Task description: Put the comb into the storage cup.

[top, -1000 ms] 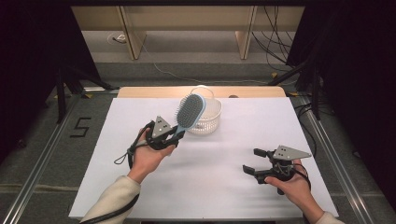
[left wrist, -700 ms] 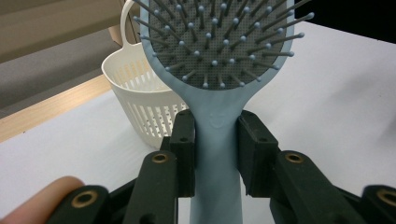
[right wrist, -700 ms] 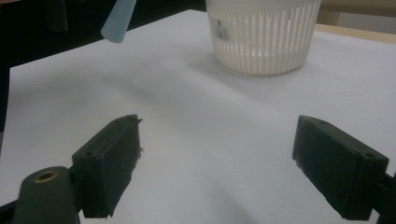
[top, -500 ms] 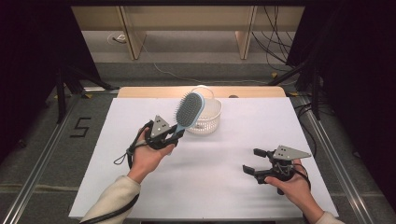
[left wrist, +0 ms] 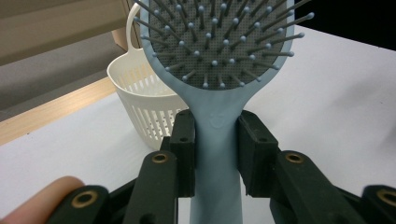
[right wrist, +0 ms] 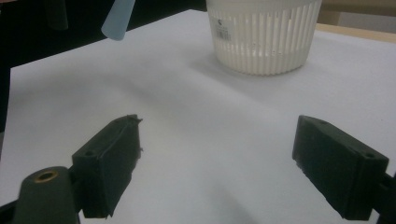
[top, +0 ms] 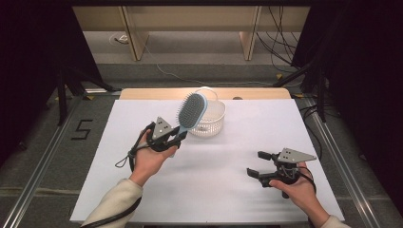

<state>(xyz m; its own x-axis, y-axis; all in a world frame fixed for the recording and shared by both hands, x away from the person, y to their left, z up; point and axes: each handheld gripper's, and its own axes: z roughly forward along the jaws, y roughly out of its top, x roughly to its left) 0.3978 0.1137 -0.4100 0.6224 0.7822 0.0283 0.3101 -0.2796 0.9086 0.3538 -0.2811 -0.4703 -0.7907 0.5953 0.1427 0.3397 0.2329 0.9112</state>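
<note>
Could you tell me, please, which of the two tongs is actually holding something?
The left tongs: their jaws are clamped on the handle of the blue hairbrush, held up beside the white basket. The right tongs stand open, with nothing between them.

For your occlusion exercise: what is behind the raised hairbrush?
The white basket stands behind the hairbrush held by the left gripper. The brush head covers part of its rim; its inside cannot be seen.

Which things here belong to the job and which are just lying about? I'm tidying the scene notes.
In the job: hairbrush, clamped by its handle in the left gripper; white basket just beyond it.

Just about: open, empty right gripper; cables on the floor.
</note>
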